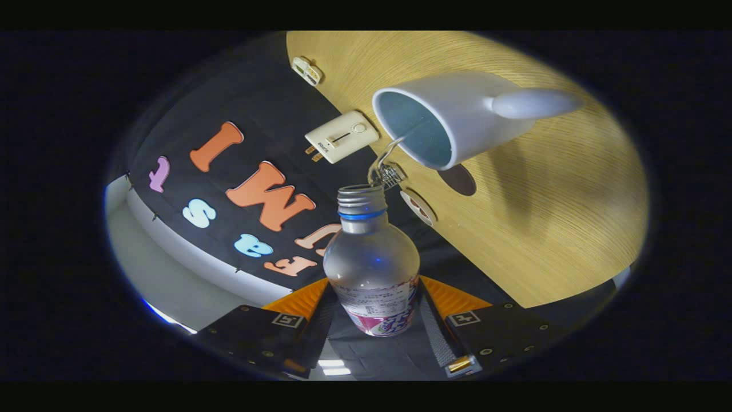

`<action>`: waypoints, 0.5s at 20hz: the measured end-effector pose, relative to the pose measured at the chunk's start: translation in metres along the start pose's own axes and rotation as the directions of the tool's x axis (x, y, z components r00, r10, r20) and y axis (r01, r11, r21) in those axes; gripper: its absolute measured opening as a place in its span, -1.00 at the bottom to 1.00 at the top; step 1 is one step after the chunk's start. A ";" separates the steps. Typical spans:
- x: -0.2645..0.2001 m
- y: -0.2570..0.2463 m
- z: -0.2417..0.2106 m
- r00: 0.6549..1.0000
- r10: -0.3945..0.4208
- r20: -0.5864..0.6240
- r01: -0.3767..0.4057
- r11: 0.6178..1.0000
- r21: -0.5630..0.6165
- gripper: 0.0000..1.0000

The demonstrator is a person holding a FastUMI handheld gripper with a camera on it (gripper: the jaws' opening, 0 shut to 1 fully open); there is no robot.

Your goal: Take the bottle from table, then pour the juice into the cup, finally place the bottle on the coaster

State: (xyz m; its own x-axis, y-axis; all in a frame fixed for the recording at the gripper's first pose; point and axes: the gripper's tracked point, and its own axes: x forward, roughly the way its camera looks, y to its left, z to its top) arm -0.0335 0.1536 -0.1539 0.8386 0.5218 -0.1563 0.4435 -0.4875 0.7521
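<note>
**Pour under way; coaster step still to come**

Tool [374, 312] clenched on the bottle [372, 269], both fingers pressing its labelled lower body from either side. Bottle is off the bench [549, 229] and tipped, cap off, open neck pointing toward the cup [452, 117]. A thin clear stream leaves the mouth and arcs into the cup's opening, so the pick-up looks done and the pour is in progress.

Cup stands on the bench just beyond the bottle's neck, handle on its far side from the bottle. Bottle looks mostly clear through its upper body; how much liquid remains I cannot tell, nor the cup's fill level.

A dark round patch [459, 179] lies on the bench right beside the cup's rim, nearer the bottle, possibly the coaster, not certain.

Left, by my reading: finish pouring, right the bottle, set it on the coaster.
</note>
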 end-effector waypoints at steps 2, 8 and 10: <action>0.003 0.005 -0.002 1.000 0.012 -0.004 -0.012 1.000 0.013 0.52; -0.001 0.012 -0.002 0.999 0.039 0.000 -0.039 0.998 0.046 0.52; -0.001 0.012 0.000 0.999 0.042 0.004 -0.042 0.998 0.053 0.51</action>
State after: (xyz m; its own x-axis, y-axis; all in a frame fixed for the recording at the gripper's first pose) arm -0.0288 0.1475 -0.1446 0.8577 0.4980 -0.1276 0.4242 -0.5454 0.7229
